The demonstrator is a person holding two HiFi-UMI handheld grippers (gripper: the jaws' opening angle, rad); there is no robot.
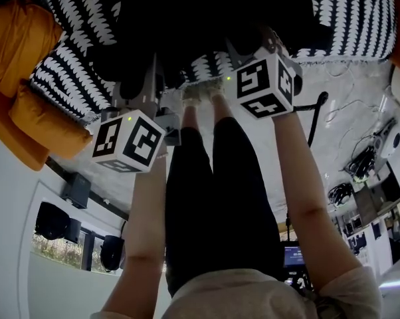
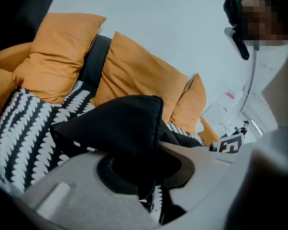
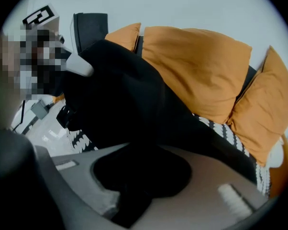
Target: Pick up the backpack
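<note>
The black backpack (image 1: 200,18) lies on a sofa with a black-and-white patterned cover (image 1: 74,78). In the head view both grippers reach into its near edge, side by side. My left gripper (image 1: 139,78) is shut on a fold of the backpack's black fabric (image 2: 120,123), which bunches up between the jaws (image 2: 149,176). My right gripper (image 1: 253,45) is shut on another part of the backpack (image 3: 120,104), with dark cloth filling the gap between its jaws (image 3: 139,176). The fingertips themselves are hidden by fabric.
Orange cushions (image 2: 134,66) (image 3: 196,66) line the sofa back behind the backpack, and one (image 1: 20,45) sits at the left. The person's legs (image 1: 206,178) stand close to the sofa. Cables and gear (image 1: 359,158) lie on the floor at the right, near a black stand (image 1: 316,118).
</note>
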